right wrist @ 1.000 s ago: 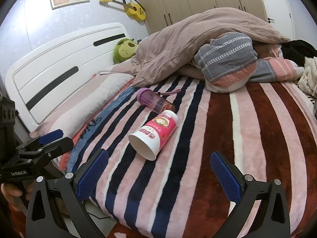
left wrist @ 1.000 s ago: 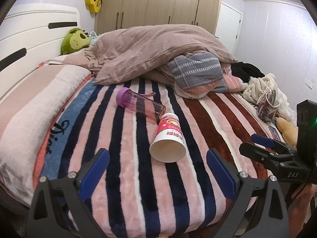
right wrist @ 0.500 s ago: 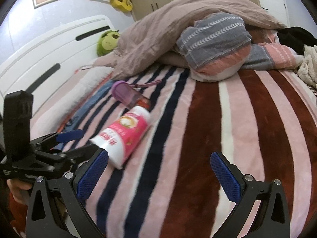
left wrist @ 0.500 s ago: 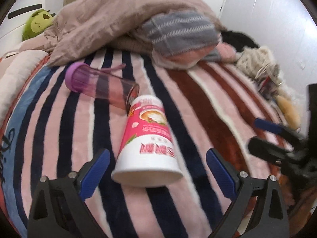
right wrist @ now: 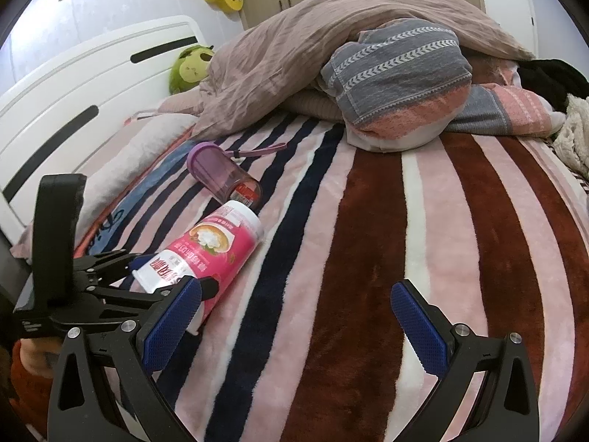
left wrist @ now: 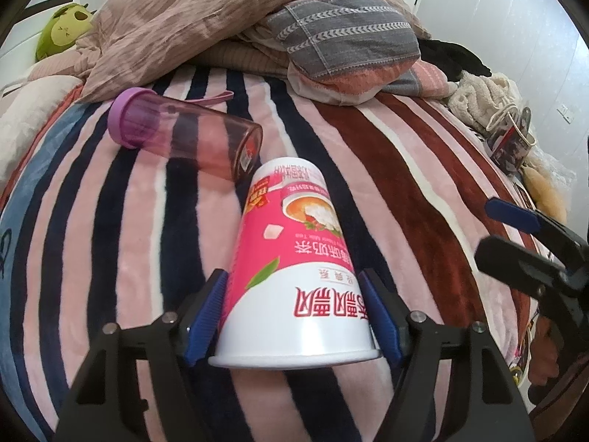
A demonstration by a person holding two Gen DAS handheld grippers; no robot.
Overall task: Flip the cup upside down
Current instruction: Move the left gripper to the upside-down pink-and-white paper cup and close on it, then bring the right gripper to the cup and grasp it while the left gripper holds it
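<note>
A pink and white paper cup (left wrist: 294, 265) lies on its side on the striped blanket, its open rim toward me. My left gripper (left wrist: 294, 316) is closed around the wide rim end, with a blue pad (left wrist: 204, 316) touching each side. In the right wrist view the cup (right wrist: 210, 250) lies at the left with the left gripper (right wrist: 162, 280) clamped on it. My right gripper (right wrist: 294, 328) is open and empty over the blanket, to the right of the cup.
A purple-lidded clear bottle (left wrist: 184, 136) lies on its side just behind the cup's base. A heap of quilts and pillows (left wrist: 257, 25) fills the back of the bed. A white headboard (right wrist: 73, 92) is at the left, and clutter (left wrist: 508, 125) at the right edge.
My left gripper moved forward to the cup and closed its fingers on the rim end. The right gripper drifted slightly and stayed open.
</note>
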